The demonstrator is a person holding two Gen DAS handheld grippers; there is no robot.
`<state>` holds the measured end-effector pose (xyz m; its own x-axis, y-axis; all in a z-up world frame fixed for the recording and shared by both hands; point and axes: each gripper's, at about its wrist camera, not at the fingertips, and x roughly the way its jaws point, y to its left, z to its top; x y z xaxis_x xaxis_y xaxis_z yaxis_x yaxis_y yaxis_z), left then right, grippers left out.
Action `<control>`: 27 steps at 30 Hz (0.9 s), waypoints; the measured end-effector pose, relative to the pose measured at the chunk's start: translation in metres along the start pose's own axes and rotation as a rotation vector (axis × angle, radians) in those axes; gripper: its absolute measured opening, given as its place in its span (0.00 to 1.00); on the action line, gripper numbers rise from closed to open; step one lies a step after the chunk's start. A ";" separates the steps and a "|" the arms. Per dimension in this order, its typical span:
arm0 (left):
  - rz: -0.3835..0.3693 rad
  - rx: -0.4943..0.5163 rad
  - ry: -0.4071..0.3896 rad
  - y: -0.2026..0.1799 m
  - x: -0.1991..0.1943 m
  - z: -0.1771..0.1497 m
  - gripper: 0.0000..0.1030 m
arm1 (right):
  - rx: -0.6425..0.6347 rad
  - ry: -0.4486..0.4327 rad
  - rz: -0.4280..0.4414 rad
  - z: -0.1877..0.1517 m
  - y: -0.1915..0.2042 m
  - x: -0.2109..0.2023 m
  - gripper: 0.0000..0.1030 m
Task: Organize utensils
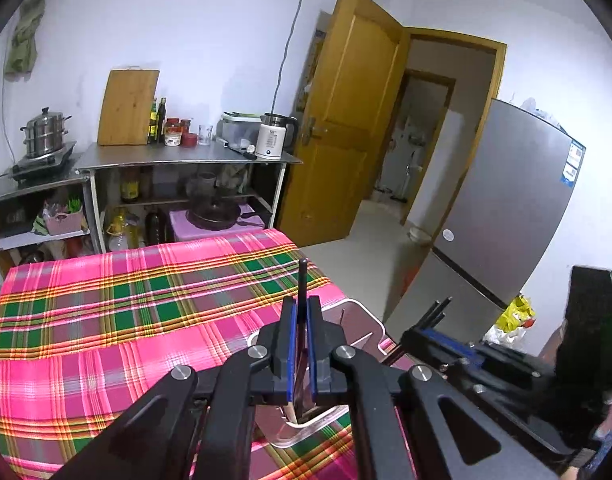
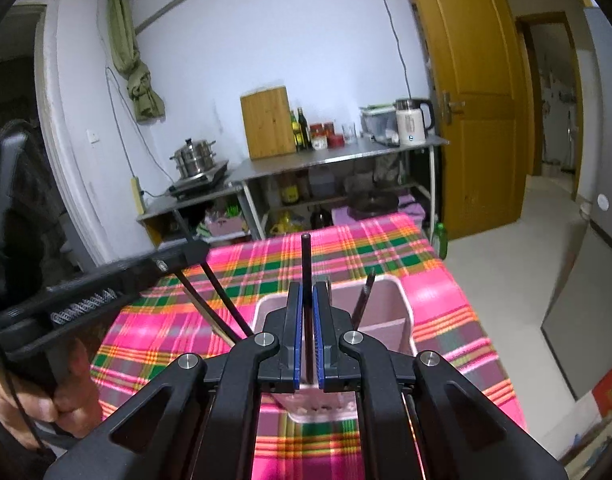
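— Left wrist view, first entry: what is held by the left gripper [image 1: 302,340]?

— A pair of dark chopsticks [image 1: 303,280], it seems; two are seen from the right wrist. The blue-padded jaws are closed on them, and the tips are pointed up and away from the camera.

— And below it?

— A pale pink utensil holder [image 1: 366,312] is seen standing on the pink, green and yellow plaid tablecloth [image 1: 125,312], near the table's right edge. Only part of its rim is visible behind the fingers.

— Right wrist view?

— The right gripper [image 2: 307,328] is clamped on a single dark chopstick [image 2: 306,264], held upright between its blue pads, directly over the holder [image 2: 390,300]. One utensil handle [image 2: 365,300] is already stood in the far compartment, tilted toward the right. What kind of utensil it is cannot be told.

— Is the other gripper seen from there?

— Yes, at the left, with its chopsticks [image 2: 209,300] slanted down toward the holder. The person's hand [image 2: 61,396] is wrapped around its grip.

— Background?

— A steel counter [image 1: 185,156] with a kettle [image 1: 271,136], cutting board [image 1: 127,108] and steamer pot [image 1: 45,132]; a wooden door [image 1: 346,120]; a grey fridge [image 1: 518,200].
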<state>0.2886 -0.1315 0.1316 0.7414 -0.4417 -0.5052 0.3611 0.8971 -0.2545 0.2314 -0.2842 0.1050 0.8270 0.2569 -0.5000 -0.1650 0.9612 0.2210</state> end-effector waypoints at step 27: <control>0.014 -0.025 -0.053 0.007 -0.071 -0.041 0.21 | -0.003 -0.031 -0.001 -0.020 0.008 -0.049 0.18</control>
<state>0.2149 -0.0942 0.1321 0.7756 -0.4273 -0.4646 0.3364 0.9026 -0.2685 0.1790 -0.2874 0.1140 0.8434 0.2533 -0.4739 -0.1664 0.9617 0.2179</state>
